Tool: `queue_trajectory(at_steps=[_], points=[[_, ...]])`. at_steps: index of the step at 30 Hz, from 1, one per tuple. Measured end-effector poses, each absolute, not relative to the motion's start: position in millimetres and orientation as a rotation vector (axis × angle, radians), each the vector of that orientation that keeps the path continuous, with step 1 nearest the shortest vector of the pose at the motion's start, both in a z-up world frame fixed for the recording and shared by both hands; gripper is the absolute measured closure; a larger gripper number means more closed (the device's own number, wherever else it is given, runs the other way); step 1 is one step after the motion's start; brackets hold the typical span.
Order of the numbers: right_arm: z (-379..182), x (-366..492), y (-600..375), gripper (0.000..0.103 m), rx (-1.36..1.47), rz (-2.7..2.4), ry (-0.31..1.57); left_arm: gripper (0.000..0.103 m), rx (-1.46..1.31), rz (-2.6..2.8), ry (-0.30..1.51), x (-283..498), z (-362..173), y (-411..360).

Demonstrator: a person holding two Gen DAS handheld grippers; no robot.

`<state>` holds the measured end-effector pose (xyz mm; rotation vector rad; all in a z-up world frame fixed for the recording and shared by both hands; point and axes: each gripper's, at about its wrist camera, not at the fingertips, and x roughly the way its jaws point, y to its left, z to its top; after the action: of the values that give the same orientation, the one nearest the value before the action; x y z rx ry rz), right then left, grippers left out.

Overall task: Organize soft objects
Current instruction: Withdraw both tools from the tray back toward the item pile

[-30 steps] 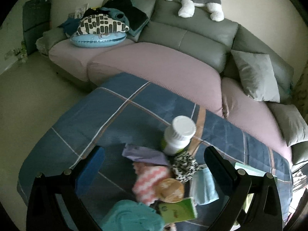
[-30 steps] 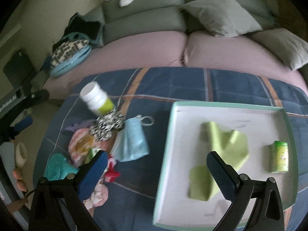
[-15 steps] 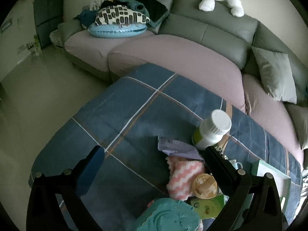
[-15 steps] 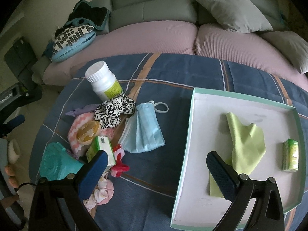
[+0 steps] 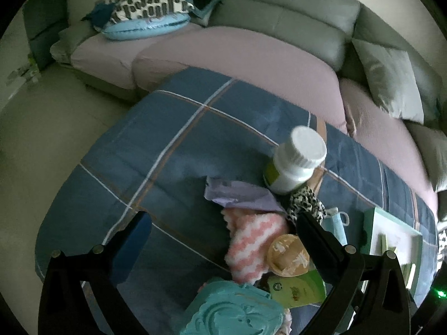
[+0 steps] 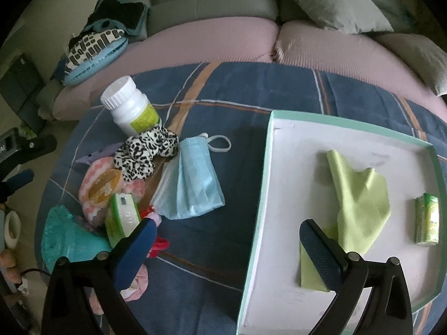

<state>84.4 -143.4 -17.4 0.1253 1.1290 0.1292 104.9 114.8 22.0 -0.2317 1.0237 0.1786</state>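
Observation:
A pile of small items lies on the blue plaid cloth (image 6: 237, 195): a blue face mask (image 6: 192, 187), a leopard-print scrunchie (image 6: 145, 153), a pink-and-white knit cloth (image 5: 248, 240) and a lilac cloth (image 5: 237, 192). A white tray (image 6: 279, 251) at the right holds a lime-green cloth (image 6: 360, 195) and a small green pack (image 6: 426, 222). My right gripper (image 6: 226, 251) hangs open, empty, over the tray's left edge. My left gripper (image 5: 220, 243) is open above the pink cloth, holding nothing.
A white pill bottle (image 6: 131, 109), an orange round lid (image 6: 104, 187), a green box (image 6: 123, 219) and a teal moulded thing (image 5: 234, 312) mix with the pile. Behind stands a sofa (image 5: 237, 53) with grey cushions (image 6: 332, 2). A person's hand (image 6: 8, 262) shows at far left.
The left gripper swung left off the pile, then came back right over it. The right gripper moved nearer the table and a little left, so mask and tray look bigger.

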Motion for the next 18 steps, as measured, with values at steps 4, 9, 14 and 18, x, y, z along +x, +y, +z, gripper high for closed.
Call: queue_trajectory(at_steps=[4,9,14,18], points=[[-22,90,-141,0.000,0.118,0.135,1.132,0.000,-0.194,0.113,1.081,113,15,112],[-27,96,-138,0.011,0.122,0.154,1.127,0.000,-0.181,0.070,1.125,120,11,110],[-34,100,-133,0.021,0.118,0.170,1.130,0.000,-0.204,0.016,1.137,122,9,97],[-35,102,-133,0.025,0.106,0.166,1.115,0.004,-0.208,-0.011,1.159,123,1,82]])
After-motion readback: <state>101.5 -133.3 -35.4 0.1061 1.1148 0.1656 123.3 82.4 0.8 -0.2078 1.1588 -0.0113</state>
